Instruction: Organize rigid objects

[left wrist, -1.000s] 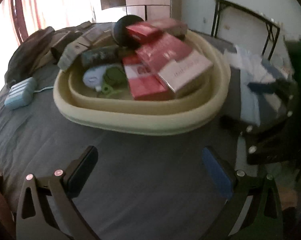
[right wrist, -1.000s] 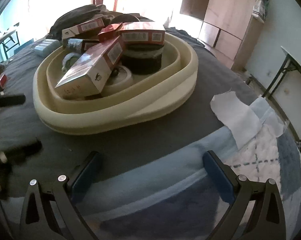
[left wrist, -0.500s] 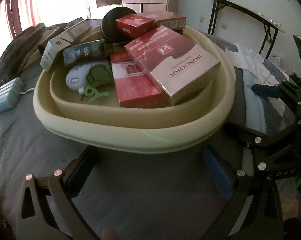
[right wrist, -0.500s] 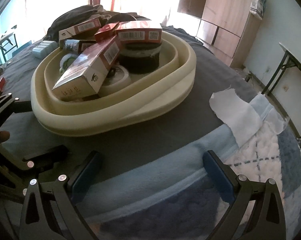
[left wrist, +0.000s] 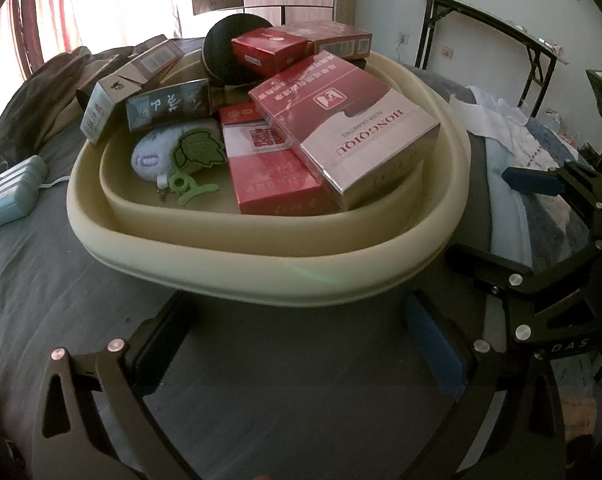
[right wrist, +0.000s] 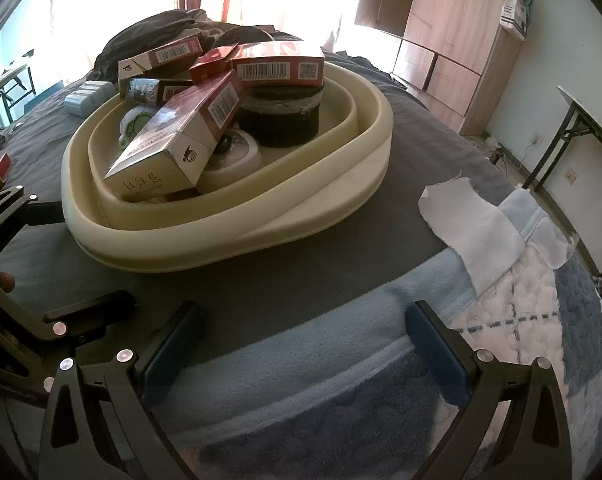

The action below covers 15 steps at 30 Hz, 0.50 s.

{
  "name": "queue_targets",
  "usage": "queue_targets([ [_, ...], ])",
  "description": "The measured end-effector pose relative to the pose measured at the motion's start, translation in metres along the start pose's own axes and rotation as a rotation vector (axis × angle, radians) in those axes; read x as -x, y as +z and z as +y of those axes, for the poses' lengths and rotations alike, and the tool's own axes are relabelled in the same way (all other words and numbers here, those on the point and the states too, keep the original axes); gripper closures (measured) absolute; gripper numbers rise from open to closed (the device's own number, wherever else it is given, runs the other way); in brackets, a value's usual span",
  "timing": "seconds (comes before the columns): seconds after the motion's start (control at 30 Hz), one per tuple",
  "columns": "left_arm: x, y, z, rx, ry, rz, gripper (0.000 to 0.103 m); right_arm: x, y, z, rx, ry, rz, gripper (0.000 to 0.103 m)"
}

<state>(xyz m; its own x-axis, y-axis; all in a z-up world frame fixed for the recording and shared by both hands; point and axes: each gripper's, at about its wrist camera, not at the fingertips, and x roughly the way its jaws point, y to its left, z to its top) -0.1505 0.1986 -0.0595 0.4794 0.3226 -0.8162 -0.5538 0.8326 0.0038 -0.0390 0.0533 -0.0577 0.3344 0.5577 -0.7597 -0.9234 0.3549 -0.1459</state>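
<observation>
Around the cream basin (left wrist: 261,268): grey bedsheet (left wrist: 61,280) under it, light-blue case (left wrist: 15,190) w/ white cord lying apart to its left, dark bag (right wrist: 149,32) behind, white cloth (right wrist: 469,232) on a blue/white blanket (right wrist: 541,320) to the right side, wooden wardrobe (right wrist: 453,32) & folding table (left wrist: 493,12) at the walls. Nothing sits between either gripper & the basin wall.

Hard to read: window glare washes out the far edge; basin floor mostly hidden under the pile; small red item at right-wrist view's left edge is cut off.

Basin holds a smaller cream tray inside its rim; contents: big red/white carton (left wrist: 341,124) tilted across a flatter red box (left wrist: 273,176), small red pack (left wrist: 269,54) & another red box (right wrist: 277,64) on top of a black round tin (right wrist: 281,116), dark teal box (left wrist: 169,104), brown/white boxes (left wrist: 129,84) leaning over the far-left rim, blue pouch (left wrist: 153,156) w/ green leaf tag (left wrist: 199,150), white round tin (right wrist: 233,152).

Left gripper (left wrist: 301,340): fingers spread wide, holding nothing, tips just at the basin's near wall. Right gripper (right wrist: 301,344): also wide open, empty, over the sheet/blanket edge, near the basin but not touching
</observation>
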Motion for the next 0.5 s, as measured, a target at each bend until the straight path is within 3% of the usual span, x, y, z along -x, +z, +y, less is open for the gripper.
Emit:
queue_targets([
  [0.5,0.0011,-0.0004,-0.0006,0.0,0.0,0.0,0.0,-0.0001,-0.0002,0.0002,0.0,0.0,0.0,0.0],
])
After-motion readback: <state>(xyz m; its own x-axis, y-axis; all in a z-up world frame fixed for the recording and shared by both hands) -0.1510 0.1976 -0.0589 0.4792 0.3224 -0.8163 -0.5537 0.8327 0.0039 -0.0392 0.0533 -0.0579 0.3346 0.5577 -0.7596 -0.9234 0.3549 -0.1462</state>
